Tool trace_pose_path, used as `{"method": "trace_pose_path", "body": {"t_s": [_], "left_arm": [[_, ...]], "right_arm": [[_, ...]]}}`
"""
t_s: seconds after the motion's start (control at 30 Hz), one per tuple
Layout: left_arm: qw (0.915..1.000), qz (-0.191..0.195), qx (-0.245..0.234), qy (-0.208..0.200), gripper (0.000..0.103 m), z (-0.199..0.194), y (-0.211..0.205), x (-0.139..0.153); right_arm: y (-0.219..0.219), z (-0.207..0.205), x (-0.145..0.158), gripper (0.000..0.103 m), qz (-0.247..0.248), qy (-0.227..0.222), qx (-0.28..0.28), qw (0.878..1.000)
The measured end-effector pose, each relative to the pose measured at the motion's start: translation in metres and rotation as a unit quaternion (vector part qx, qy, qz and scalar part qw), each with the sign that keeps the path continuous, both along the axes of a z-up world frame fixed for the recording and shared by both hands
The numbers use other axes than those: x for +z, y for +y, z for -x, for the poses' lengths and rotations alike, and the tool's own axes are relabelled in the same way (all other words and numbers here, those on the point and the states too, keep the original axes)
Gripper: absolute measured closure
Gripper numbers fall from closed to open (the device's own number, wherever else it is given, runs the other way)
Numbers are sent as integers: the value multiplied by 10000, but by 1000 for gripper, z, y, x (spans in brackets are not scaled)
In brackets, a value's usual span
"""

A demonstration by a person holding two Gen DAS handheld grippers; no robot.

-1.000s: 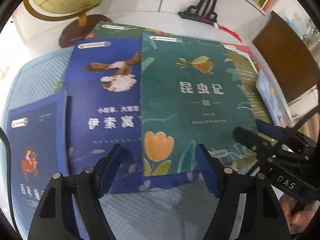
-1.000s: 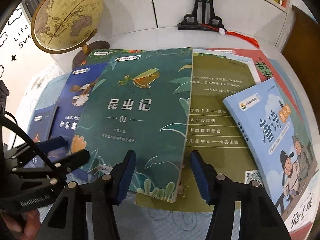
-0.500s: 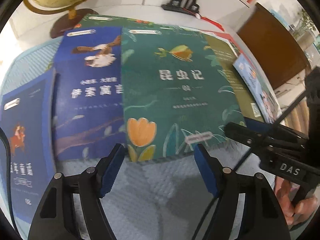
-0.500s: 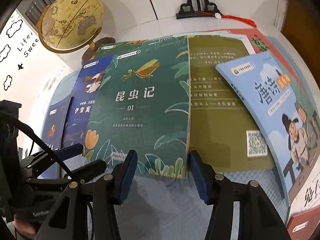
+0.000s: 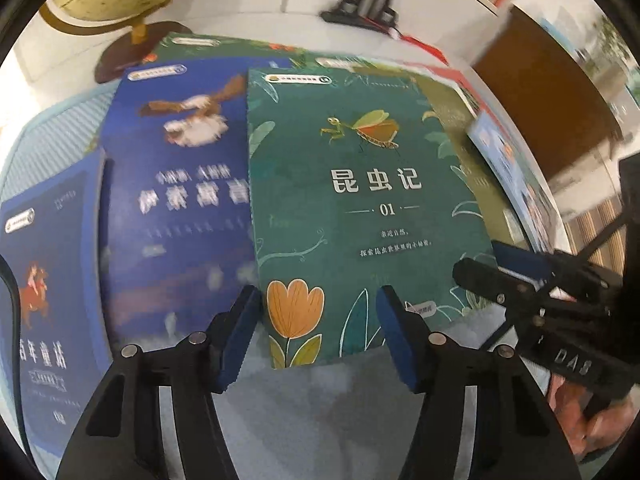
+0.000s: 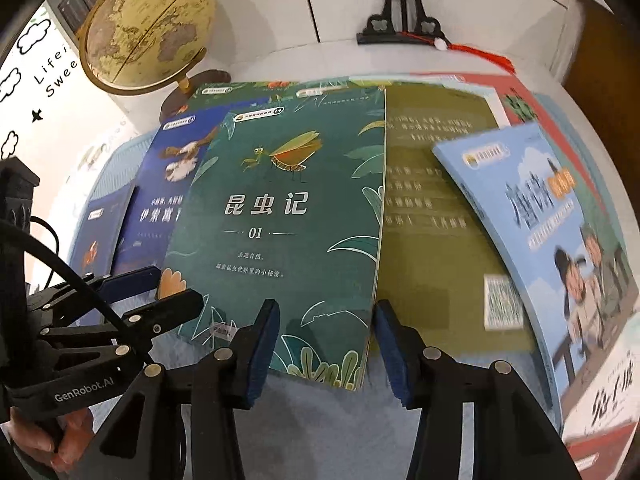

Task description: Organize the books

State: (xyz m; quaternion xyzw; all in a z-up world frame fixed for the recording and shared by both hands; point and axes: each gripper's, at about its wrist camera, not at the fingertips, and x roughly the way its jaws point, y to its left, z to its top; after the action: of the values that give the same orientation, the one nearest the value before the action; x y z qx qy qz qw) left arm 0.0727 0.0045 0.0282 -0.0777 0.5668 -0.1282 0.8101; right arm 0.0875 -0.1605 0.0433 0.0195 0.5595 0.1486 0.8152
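Both grippers are lining up on the green insect book (image 5: 360, 208), which is lying on top of a fan of overlapping books on the pale blue mat (image 5: 328, 408); this looks like the approach before a pickup. The left gripper (image 5: 320, 336) is hovering with its jaws spread wide and empty, straddling the book's near left corner, while the right gripper (image 6: 324, 344) is equally open and empty at the near right corner, beside the olive book (image 6: 440, 240). Next, probably, one claw needs to slide a finger under the near edge and close, without dragging the dark blue eagle book (image 5: 176, 200) beneath.
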Motion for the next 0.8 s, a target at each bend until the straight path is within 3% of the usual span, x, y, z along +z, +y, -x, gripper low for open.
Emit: {"method": "trace_pose_path", "body": {"t_s": [0.17,0.37,0.5,0.73,0.8], "left_arm": [[9987,37,-477,169,46,28,-12,-3],[9992,62,-325,220,46,32,-9,-8],[9989,269,-278,281,48,29,-7,-12],[9990,229,-270,261,48,30,-13,-13],[9990,270,-228,274,48,31,-7,-12]], "right_arm": [[-25,30,-8,55,-269,425,43,9987],[-58,39,-27,55,-641,750,-369,9944],[-65,31,-33,55,-1093,722,-482,9902],[-48,32,-27,60,-1169,611,-249,9909],[-52,32,-24,60,-1545,668,-219,9855]]}}
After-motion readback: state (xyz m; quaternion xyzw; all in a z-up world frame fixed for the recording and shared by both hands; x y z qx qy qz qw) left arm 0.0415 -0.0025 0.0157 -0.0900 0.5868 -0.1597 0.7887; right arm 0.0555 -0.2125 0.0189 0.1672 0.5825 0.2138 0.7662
